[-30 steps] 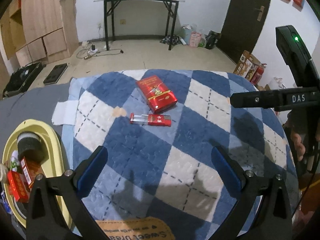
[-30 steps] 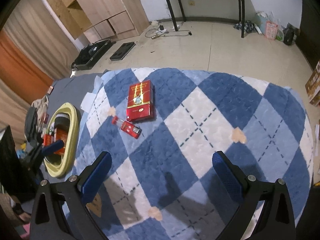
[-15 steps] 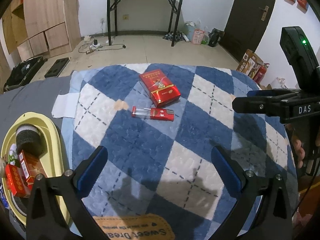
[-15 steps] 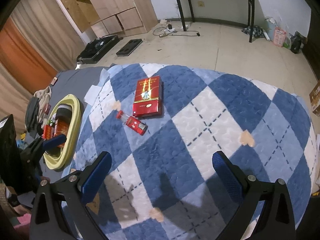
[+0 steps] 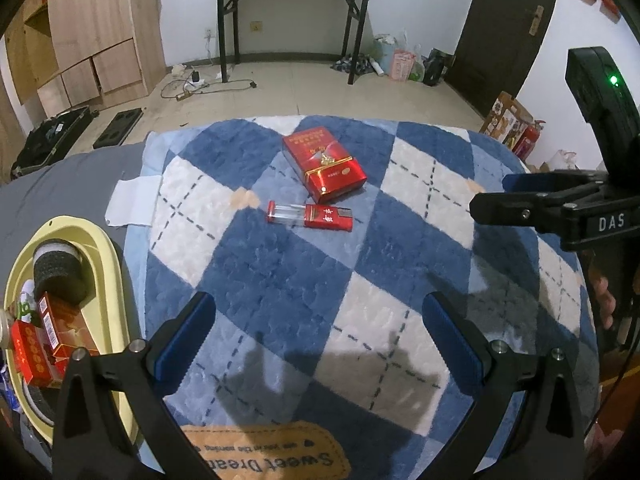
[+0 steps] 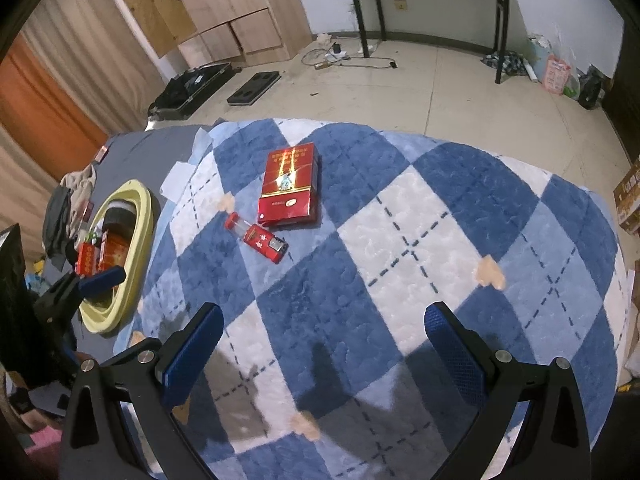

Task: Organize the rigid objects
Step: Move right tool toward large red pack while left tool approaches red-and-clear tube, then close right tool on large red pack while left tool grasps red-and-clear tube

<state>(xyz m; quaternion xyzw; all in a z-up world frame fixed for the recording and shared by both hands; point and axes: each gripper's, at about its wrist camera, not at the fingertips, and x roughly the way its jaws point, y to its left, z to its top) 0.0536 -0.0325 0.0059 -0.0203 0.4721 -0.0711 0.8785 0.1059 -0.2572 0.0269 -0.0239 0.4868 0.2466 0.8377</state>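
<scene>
Now, with both left tongs and right tongs spread and empty, straddle the lighter lying just near of the box, mid-blanket, across its narrow sides.

Right gripper gapes empty at bottom of frame; red box and lighter lie mid-left on checked blanket, yellow basket far left
</scene>
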